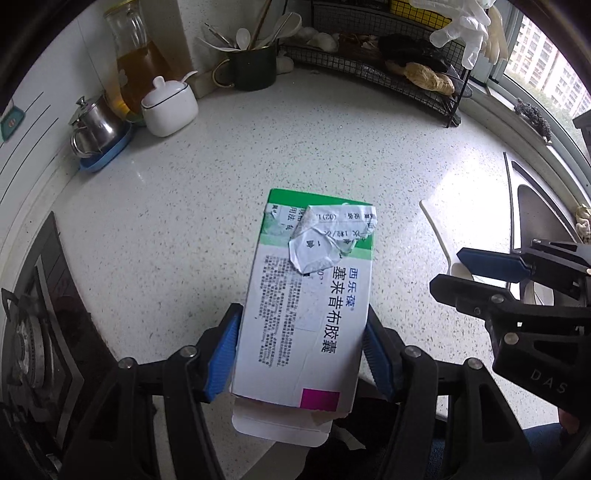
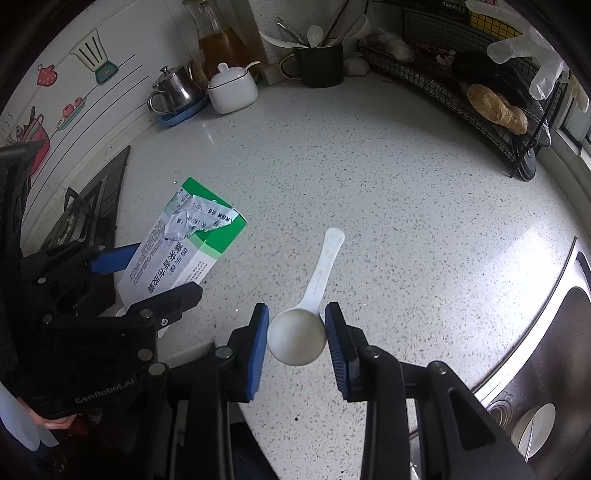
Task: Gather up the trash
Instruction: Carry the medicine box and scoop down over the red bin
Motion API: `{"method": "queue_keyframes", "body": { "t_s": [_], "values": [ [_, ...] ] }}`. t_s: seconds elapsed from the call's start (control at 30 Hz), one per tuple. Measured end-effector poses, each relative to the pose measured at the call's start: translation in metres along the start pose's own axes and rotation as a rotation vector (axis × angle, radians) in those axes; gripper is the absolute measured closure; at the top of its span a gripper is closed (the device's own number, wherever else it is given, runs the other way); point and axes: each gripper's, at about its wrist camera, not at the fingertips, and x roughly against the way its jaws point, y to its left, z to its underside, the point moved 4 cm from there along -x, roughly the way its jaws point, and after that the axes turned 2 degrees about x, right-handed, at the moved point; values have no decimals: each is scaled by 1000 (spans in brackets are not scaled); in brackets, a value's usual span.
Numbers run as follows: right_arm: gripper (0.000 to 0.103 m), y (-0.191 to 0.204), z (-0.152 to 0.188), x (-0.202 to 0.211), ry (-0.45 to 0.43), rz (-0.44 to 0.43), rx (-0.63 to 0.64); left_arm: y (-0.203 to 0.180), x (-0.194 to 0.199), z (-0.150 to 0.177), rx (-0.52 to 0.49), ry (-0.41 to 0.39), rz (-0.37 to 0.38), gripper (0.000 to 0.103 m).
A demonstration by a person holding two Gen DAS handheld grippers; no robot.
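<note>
White-and-green cardboard medicine box (image 1: 303, 306), torn paper label crumpled on its top face, sits clamped across its width in our left gripper (image 1: 301, 350), blue pads pressed to both long edges, bottom flap hanging open toward us; box held clear above the speckled white stone table (image 1: 332, 147). Grip across the narrow width looks chosen so the light carton cannot twist. Our right gripper (image 2: 297, 341) has its jaws closed on the round bowl of a white plastic measuring scoop (image 2: 308, 321), handle pointing away from us; whether the scoop is lifted or its handle rests on the table we cannot tell. Holding by the bowl gives the pads the widest part to bite. Both trash items in hand, so we judge the pickup stage done and a bin the next need; no bin visible in either view. Surroundings: steel sink (image 2: 546, 350) at the right, gas hob (image 1: 33, 332) at the left, steel teapot on a blue dish (image 1: 96, 129), white lidded sugar pot (image 1: 168, 105), amber oil bottle (image 1: 133, 55), dark mug of utensils (image 1: 255, 62), black wire rack (image 1: 424, 74) with a clear glove (image 1: 465, 26) draped on it. All stand well apart at the table's back. The two grippers are near each other; collision is the main hazard.
</note>
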Motion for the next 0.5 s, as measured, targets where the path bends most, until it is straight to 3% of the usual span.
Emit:
{"method": "queue_keyframes", "body": {
  "t_s": [0.5],
  "values": [
    [74, 79, 73, 28, -27, -38, 71, 13, 61, 112, 38, -36, -18, 43]
  ]
}}
